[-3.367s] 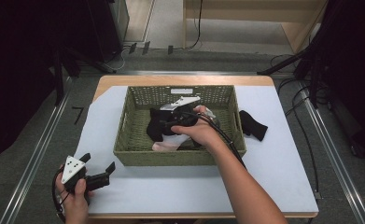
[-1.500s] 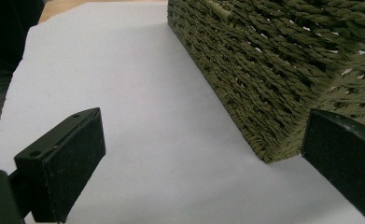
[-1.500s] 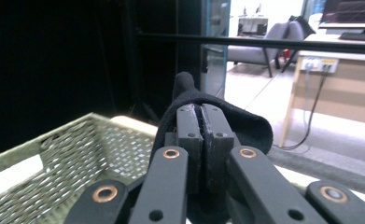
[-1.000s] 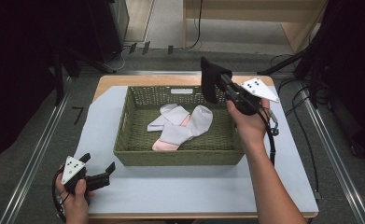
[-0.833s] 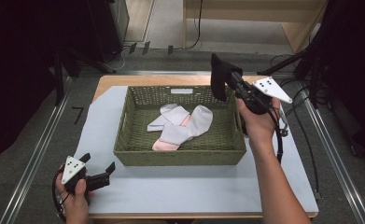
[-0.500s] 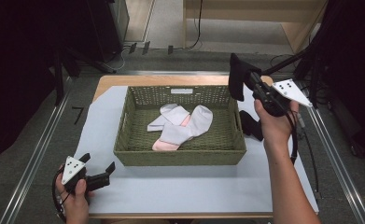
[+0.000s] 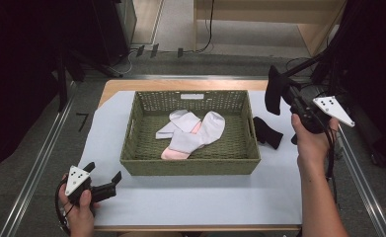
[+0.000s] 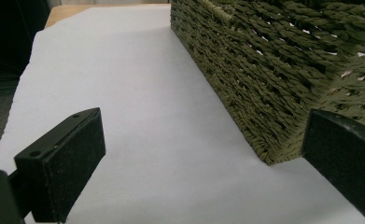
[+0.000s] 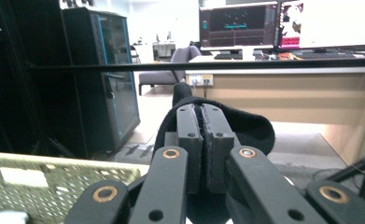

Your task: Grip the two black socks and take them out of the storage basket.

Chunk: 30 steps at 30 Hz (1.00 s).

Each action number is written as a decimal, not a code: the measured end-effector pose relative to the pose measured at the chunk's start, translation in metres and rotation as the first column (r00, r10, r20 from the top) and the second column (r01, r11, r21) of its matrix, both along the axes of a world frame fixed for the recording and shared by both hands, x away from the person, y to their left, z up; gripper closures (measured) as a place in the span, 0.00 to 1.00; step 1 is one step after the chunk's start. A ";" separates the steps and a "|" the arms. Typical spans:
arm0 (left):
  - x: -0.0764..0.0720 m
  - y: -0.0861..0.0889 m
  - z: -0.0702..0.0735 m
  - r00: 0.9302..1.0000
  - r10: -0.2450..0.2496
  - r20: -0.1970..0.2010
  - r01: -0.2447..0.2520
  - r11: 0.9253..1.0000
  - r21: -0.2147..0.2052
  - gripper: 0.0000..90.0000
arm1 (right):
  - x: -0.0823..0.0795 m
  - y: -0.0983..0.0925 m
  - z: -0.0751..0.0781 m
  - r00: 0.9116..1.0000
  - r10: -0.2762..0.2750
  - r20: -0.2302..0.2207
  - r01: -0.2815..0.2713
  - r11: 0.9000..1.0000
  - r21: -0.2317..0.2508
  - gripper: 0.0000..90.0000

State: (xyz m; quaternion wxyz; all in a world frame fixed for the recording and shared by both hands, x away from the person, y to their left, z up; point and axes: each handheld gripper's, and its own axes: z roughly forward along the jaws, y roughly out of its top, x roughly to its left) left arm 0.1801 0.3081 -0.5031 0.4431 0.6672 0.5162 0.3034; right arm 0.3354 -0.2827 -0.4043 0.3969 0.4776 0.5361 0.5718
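Since 3.4 s ago we lifted black sock (image 7: 273,91) from basket (image 7: 190,160) past right rim | right gripper (image 7: 285,93) clamped on it, aloft | left gripper (image 7: 112,180) wide open, empty, near-left corner | step: sorting | next: lay by other sock (image 7: 268,132), right edge

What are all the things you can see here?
Basket: one, green woven, middle of the sheet.
Light socks: a small pile, pale grey and pink, inside the basket.
Black sock on sheet: one, black, right of the basket.
Held black sock: one, black, in the air.
Sheet: one, white, covering the table.
Left gripper: black, open, near the basket's front left corner.
Right gripper: black, shut on the held sock.
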 end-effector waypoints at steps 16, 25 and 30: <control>0.000 0.000 0.000 1.000 0.004 0.004 -0.004 1.000 0.002 0.01 | -0.002 -0.003 -0.079 0.988 -0.017 -0.154 0.013 1.000 -0.026 0.98; 0.000 0.000 0.000 1.000 0.004 0.006 -0.004 1.000 -0.004 0.01 | -0.011 0.001 -0.093 0.979 -0.012 -0.204 0.011 1.000 -0.006 0.70; 0.000 0.000 0.000 1.000 0.004 0.006 -0.004 1.000 -0.008 0.01 | -0.029 -0.005 -0.085 0.982 -0.028 -0.187 0.024 0.999 -0.027 0.51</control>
